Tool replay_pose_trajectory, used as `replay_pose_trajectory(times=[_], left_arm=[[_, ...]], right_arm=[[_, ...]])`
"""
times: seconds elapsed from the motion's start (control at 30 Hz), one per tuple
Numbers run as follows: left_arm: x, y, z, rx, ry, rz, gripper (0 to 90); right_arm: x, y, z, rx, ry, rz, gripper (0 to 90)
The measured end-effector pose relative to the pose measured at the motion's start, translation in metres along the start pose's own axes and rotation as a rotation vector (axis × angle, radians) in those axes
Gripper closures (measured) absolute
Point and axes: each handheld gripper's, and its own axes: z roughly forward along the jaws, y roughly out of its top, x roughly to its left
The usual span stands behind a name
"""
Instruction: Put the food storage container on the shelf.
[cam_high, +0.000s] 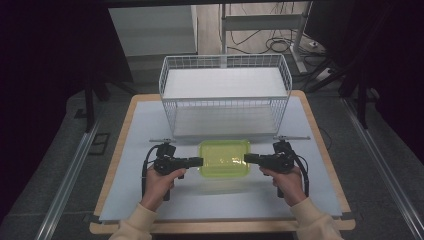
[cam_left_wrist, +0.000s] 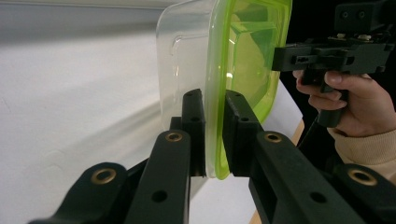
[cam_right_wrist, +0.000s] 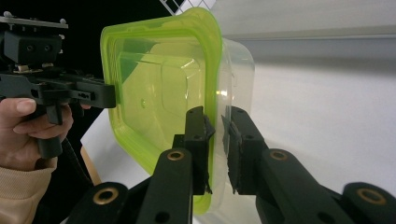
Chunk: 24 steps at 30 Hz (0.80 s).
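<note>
A clear plastic container with a lime-green lid (cam_high: 224, 158) sits in the middle of the white table mat, in front of the basket. My left gripper (cam_high: 200, 161) holds its left edge and my right gripper (cam_high: 246, 159) its right edge. In the left gripper view the jaws (cam_left_wrist: 214, 128) are shut on the green lid rim (cam_left_wrist: 215, 93), with the clear body (cam_left_wrist: 182, 56) to the left. In the right gripper view the jaws (cam_right_wrist: 215, 140) pinch the rim of the lid (cam_right_wrist: 154, 93) beside the clear body (cam_right_wrist: 238, 70). A faint shadow lies under the container.
A white wire basket (cam_high: 225, 95) stands behind the container at the back of the table, open on top. The white mat (cam_high: 140, 150) covers a wooden table whose front edge (cam_high: 220, 227) lies near the person's sleeves. Cables and metal legs show on the floor beyond.
</note>
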Motion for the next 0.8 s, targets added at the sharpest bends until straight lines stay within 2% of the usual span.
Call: replay_pose_trajectory(times=[0.43,0.8], left_arm=[[-0.007,0.007,-0.009,-0.027,0.001,0.015,80.7],[-0.02,0.026,-0.023,-0.053,0.005,0.042,80.7]], right_arm=[[0.008,0.011,-0.004,-0.01,0.003,-0.03,79.9],[0.024,0.032,-0.012,-0.036,-0.002,-0.069,79.9]])
